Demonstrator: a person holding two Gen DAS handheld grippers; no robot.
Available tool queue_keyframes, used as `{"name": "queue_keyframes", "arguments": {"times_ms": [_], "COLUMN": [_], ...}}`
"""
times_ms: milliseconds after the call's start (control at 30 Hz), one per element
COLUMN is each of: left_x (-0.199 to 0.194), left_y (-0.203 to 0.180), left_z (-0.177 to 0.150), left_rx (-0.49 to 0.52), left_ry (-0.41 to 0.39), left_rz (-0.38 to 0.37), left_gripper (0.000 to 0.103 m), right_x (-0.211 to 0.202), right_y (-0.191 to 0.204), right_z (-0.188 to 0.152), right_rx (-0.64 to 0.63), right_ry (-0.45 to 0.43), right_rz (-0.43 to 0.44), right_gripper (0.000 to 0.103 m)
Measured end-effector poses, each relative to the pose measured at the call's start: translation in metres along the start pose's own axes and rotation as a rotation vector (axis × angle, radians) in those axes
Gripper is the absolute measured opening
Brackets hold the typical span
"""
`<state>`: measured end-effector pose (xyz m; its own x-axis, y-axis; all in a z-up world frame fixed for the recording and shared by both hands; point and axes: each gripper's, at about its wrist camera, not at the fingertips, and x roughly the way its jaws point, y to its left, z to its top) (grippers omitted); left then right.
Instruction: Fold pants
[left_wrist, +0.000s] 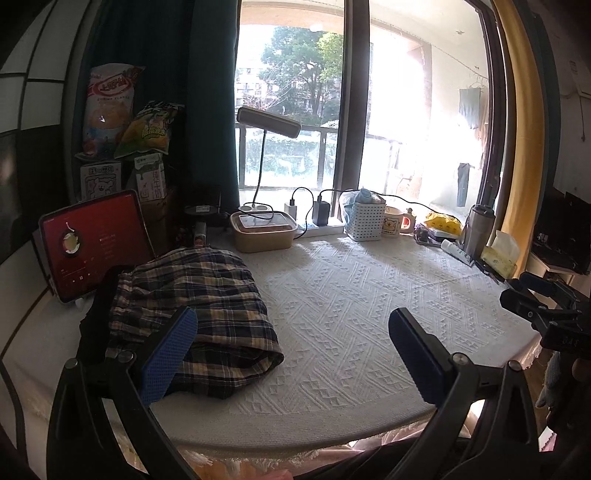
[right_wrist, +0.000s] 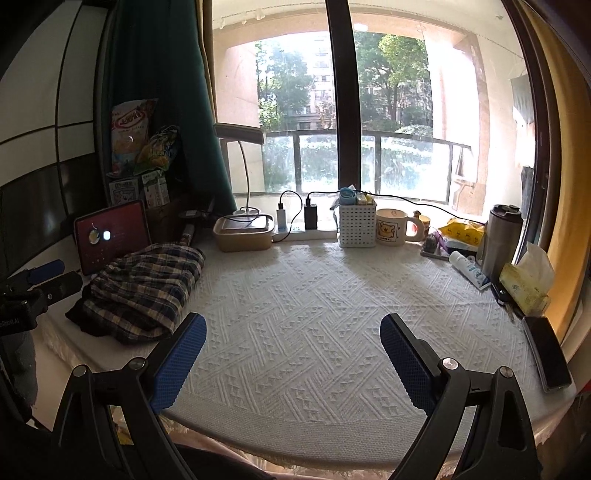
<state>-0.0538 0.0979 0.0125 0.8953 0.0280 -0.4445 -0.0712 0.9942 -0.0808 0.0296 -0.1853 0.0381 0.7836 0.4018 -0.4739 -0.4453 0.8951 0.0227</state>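
Observation:
Plaid pants (left_wrist: 199, 302) lie folded in a thick bundle at the left of the white textured table cover (left_wrist: 351, 306); in the right wrist view the pants (right_wrist: 147, 284) sit at the left, in front of a tablet. My left gripper (left_wrist: 291, 332) is open above the cover, its left pad (left_wrist: 170, 354) overlapping the bundle's near edge in view. My right gripper (right_wrist: 293, 339) is open over bare cover, to the right of the pants, holding nothing. The right gripper's body (left_wrist: 543, 306) shows at the right edge of the left wrist view. The left gripper's body (right_wrist: 37, 284) appears at the left of the right wrist view.
A tablet (left_wrist: 92, 243) with a red screen leans behind the pants. Along the window stand a lunch box (left_wrist: 264, 230), desk lamp (left_wrist: 269, 122), chargers, white basket (left_wrist: 365, 219), mug (left_wrist: 395, 221), steel flask (right_wrist: 502, 240), tissue pack (right_wrist: 524, 280) and phone (right_wrist: 550, 358). Snack bags (left_wrist: 110, 107) are stacked far left.

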Motion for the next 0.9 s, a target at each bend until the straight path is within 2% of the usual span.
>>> {"name": "queue_keyframes", "arguments": {"times_ms": [900], "left_x": [0.0047], "left_y": [0.0042], "left_z": [-0.0027], "left_rx": [0.0], "left_ry": [0.017], "left_rz": [0.001], "left_gripper": [0.102], "right_x": [0.0086], "right_y": [0.0059], "right_z": [-0.005], "right_rx": [-0.009], "right_ry": [0.028], "right_rz": [0.004], "right_gripper": [0.096]}}
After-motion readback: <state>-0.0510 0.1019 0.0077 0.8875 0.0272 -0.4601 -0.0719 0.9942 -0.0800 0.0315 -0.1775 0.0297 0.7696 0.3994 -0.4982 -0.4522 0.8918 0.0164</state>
